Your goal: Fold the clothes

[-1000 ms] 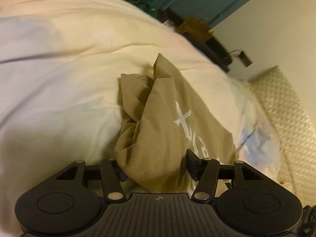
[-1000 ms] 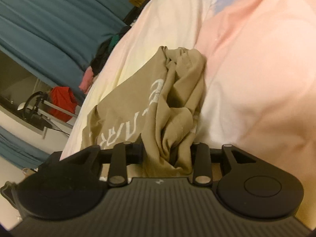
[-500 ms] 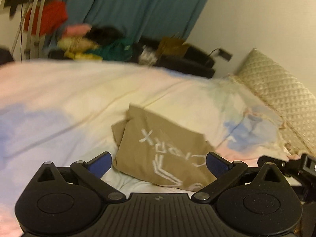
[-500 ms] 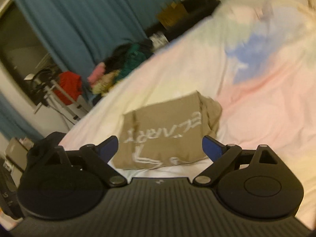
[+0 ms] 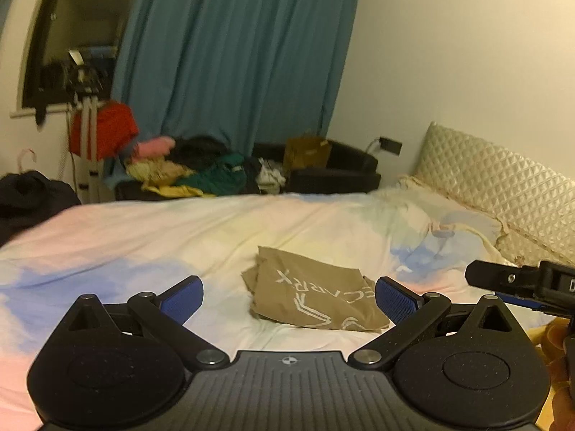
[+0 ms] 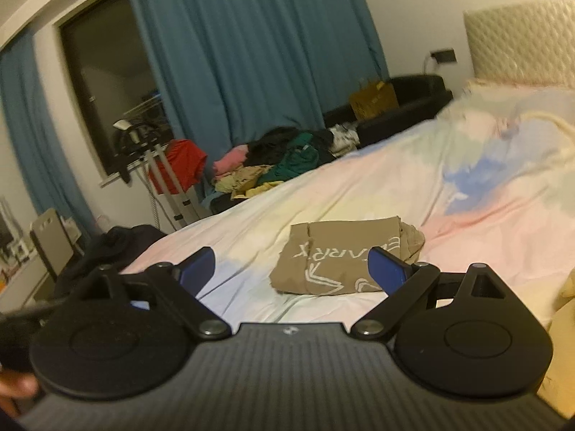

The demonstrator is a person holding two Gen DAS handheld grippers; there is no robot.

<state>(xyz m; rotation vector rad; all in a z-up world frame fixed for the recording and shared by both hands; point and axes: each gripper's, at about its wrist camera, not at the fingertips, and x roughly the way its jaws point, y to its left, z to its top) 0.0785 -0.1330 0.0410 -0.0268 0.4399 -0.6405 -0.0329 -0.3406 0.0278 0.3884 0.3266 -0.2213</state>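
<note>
The folded khaki cotton T-shirt with white lettering [image 5: 316,294] has been released onto the pastel bedsheet [image 5: 143,244] and both the left gripper [image 5: 287,296] and right gripper [image 6: 291,265] are held wide open, empty, drawn back from it, so this garment's fold is judged finished.

Dim warm light, soft blur (fisheye-bowed edges).

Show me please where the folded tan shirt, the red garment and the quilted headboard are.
folded tan shirt [image 5: 316,296]: left wrist view, on its printed top face.
red garment [image 5: 107,133]: left wrist view, on its front, beside the white stand.
quilted headboard [image 5: 503,194]: left wrist view, on its padded face.
</note>
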